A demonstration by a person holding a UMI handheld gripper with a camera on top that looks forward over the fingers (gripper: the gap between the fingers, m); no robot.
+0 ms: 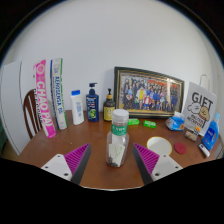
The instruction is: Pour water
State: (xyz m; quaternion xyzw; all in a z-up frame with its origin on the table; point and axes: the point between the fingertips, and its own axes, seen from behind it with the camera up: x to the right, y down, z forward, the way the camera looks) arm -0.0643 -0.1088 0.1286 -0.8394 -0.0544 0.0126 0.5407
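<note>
A wooden counter (100,170) stands against a white wall, carrying a framed photo (148,92) at one o'clock and boxes at ten. The gripper (112,161) has its jaws spread, and a clear water bottle (119,138) stands between them, untouched.

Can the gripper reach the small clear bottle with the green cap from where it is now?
Probably yes. The gripper is open, and the bottle stands upright on the table just ahead, between the fingers, with nothing blocking it.
</note>
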